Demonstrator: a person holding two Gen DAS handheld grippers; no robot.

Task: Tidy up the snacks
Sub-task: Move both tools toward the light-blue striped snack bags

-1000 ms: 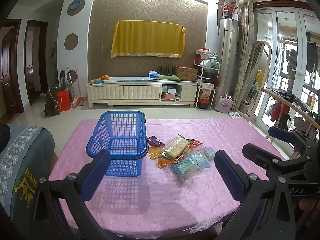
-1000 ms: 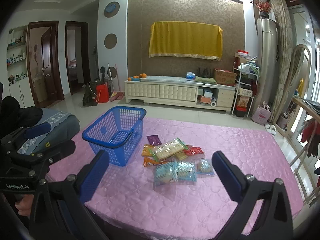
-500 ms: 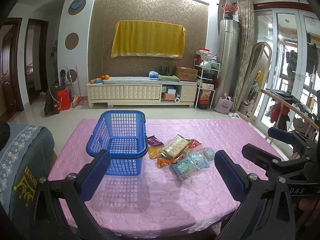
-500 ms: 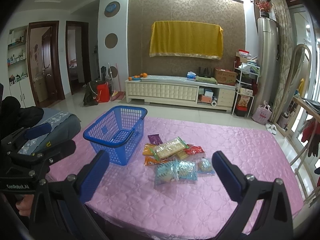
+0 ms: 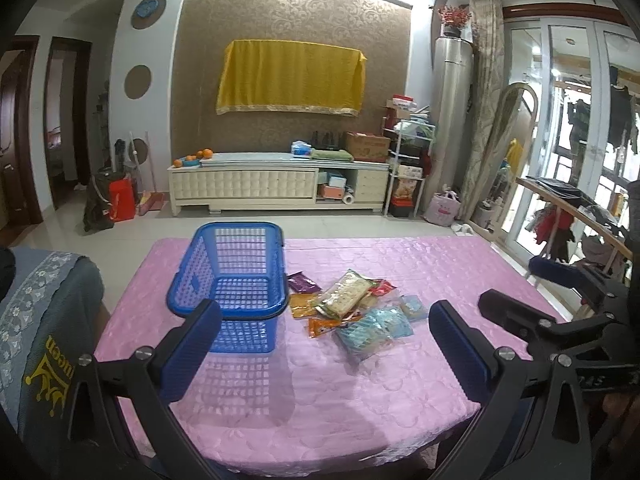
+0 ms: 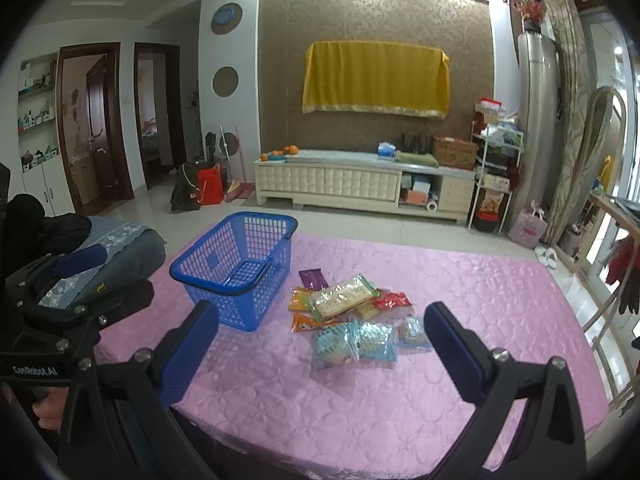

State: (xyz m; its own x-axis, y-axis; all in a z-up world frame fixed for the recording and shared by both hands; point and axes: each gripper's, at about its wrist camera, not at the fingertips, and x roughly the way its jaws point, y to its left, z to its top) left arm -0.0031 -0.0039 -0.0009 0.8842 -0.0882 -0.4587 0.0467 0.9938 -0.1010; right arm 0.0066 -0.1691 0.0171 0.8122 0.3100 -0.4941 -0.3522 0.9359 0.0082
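Snacks lie in a loose heap near the middle of the counter, which wears a pink quilted cover, just to the right of a blue basket that looks empty. In the heap, a long clear pack of biscuits rests on top of orange packets, a purple packet lies at the far edge nearest the basket, a red packet sits to the right, and pale blue packs lie nearest the cameras.

Both tongs hover over the near edge of the counter with their blue pads spread wide and nothing between them: the left tongs and the right tongs.

The left wrist view looks almost straight into the basket and catches the right tongs' black frame at its right edge, plus glass doors with hanging clothes. The right wrist view shows the basket from its side, its handle folded inward, the left tongs' frame at the left edge, and two dark wooden doors.
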